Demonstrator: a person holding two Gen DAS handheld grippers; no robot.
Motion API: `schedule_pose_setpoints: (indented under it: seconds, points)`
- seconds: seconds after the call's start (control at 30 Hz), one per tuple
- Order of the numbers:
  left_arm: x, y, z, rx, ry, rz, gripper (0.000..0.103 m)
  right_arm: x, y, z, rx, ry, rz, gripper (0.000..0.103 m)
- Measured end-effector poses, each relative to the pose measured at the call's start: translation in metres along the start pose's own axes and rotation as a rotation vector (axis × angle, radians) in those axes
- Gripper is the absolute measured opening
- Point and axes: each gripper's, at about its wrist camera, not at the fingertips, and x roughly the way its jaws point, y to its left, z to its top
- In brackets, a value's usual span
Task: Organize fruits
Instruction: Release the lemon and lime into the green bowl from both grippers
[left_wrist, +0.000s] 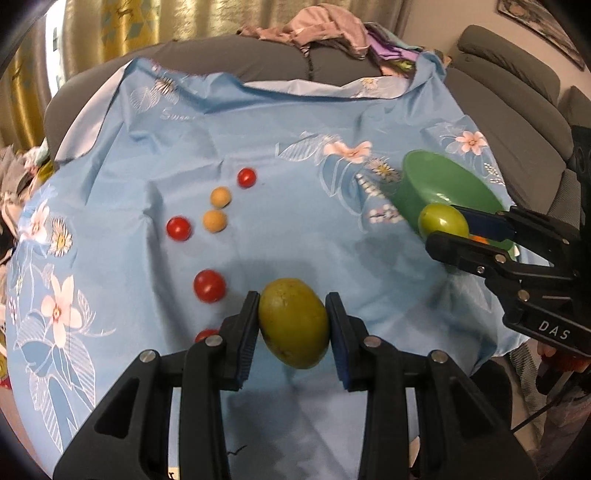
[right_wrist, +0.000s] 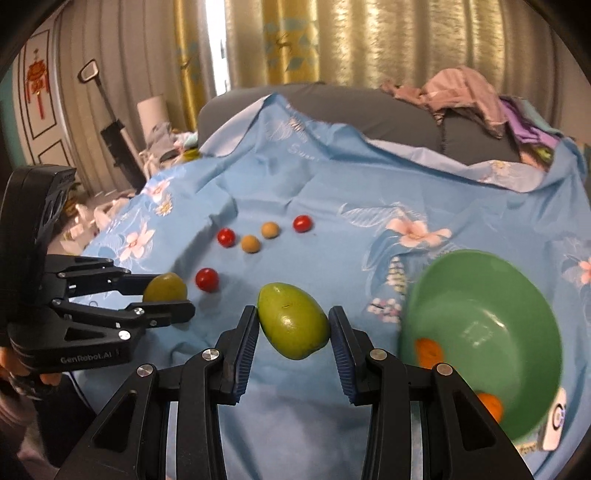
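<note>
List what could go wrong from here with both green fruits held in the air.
1. The left gripper pinches its green fruit only at the sides; it may slip out.
2. The right gripper holds its fruit beside the bowl; released early, it lands on the cloth.
3. A dropped fruit could scatter the tomatoes.

Dim, warm indoor light; soft shadow on cloth (left_wrist: 295, 221) under left gripper (left_wrist: 293, 325). Green bowl (right_wrist: 480, 332) right of right gripper (right_wrist: 293, 325) motion-blurred. Fisheye bends edges.

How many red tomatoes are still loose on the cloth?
4 in the left wrist view: one farthest back, one left of the tan balls, one nearer, and one half hidden behind the left gripper's finger. More may be hidden.
</note>
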Motion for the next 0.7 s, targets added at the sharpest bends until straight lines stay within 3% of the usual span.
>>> schedule_pose_setpoints:
  seconds: [0.33,0.7]
  points:
    - [0.009,-0.053,0.041,0.104,-0.017,-0.060,0.035,-0.040,-0.050,-0.012,0.122,-0.105,-0.077,0.041]
    - [0.056,-0.125,0.088,0.227,0.015,-0.101,0.036,-0.046,-0.114,-0.038,0.262,-0.129,-0.167,0.041]
